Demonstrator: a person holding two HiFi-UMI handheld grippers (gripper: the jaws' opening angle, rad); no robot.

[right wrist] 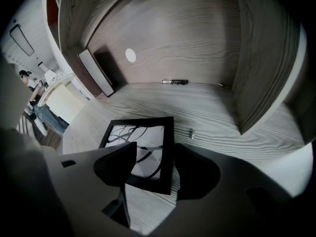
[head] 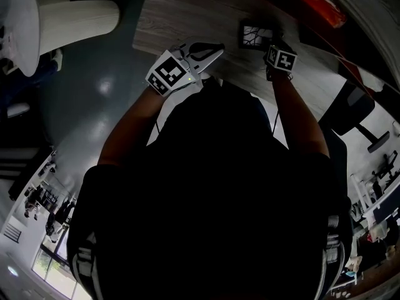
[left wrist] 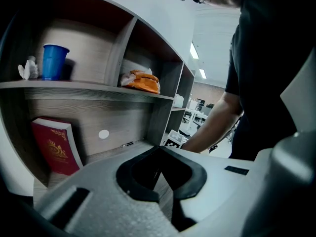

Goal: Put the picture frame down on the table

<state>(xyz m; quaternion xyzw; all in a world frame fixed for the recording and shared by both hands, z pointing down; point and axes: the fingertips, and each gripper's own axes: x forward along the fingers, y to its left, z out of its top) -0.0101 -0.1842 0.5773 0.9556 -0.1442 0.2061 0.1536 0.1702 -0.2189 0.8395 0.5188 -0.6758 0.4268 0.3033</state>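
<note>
Picture frame flat on desk; R gripper open astride its 5 o'clock corner, prob. not gripping; L gripper shut, empty.

One frame; one book; one cup

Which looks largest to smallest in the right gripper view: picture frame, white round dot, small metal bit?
1. picture frame, though it lies nearest the camera
2. white round dot
3. small metal bit
</note>
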